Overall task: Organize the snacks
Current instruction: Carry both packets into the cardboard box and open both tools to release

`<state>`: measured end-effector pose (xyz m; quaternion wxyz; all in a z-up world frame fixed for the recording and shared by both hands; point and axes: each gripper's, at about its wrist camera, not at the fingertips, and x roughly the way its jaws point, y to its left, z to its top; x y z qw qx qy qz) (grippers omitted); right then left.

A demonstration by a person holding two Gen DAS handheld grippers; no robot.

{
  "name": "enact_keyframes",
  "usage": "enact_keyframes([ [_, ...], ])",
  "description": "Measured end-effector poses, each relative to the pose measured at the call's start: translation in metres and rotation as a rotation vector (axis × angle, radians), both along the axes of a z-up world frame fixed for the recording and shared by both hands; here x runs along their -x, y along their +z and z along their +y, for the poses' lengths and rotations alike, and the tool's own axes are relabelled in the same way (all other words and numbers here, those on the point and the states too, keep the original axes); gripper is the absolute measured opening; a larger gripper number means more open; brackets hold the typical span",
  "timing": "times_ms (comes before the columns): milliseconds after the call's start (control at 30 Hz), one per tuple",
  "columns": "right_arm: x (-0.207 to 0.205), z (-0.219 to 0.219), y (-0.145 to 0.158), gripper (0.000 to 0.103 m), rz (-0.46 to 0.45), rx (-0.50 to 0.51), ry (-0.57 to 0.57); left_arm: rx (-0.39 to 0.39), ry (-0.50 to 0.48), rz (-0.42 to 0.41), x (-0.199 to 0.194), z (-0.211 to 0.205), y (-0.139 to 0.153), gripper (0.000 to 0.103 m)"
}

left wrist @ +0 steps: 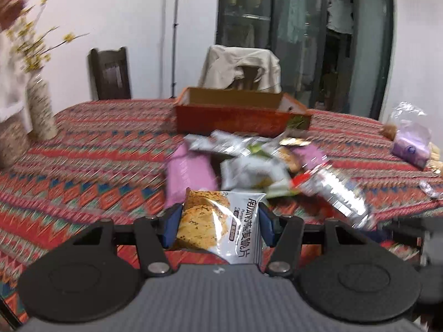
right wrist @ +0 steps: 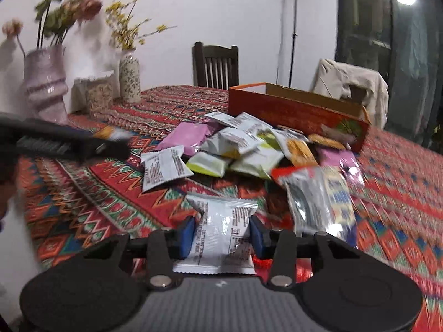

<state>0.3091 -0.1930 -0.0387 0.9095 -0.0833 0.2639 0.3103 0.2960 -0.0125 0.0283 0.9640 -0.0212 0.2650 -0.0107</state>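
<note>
Above the snack pile [right wrist: 243, 146], each hand-held gripper [left wrist: 218, 221] clamps a packet [left wrist: 221, 224].

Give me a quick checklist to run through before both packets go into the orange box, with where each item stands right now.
1. Left gripper has a packet: ok, its blue pads pinch the oat crisp packet from both sides.
2. Right gripper has a packet: ok, shut on the white snack packet.
3. Orange box open on top: ok, no lid over it.
4. Room inside the box: cannot tell, its floor is hidden behind the front wall.
5. Way to the box clear: not ok, the snack pile lies between the grippers and the box, so the packets must travel above it.
6. Grip firmness: cannot tell, the pictures are blurred.
</note>
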Motion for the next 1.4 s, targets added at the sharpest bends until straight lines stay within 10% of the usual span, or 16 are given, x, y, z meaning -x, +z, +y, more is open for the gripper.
enact_keyframes([
  [667, 0.004, -0.003, -0.009, 0.043, 0.073, -0.015, 0.000, 0.041, -0.034, -0.064, -0.021, 0.025, 0.016, 0.058],
  [933, -0.005, -0.004, 0.056, 0.042, 0.055, -0.201, 0.021, 0.063, -0.153, -0.109, -0.073, 0.074, 0.058, 0.058],
  [1133, -0.092, -0.013, 0.132, 0.043, -0.148, -0.125, -0.083, 0.046, -0.188, -0.112, -0.196, 0.081, 0.092, 0.058],
  [1400, -0.341, 0.004, 0.137, 0.043, 0.053, -0.022, -0.219, -0.001, -0.148, 0.042, -0.410, 0.064, 0.052, 0.058],
])
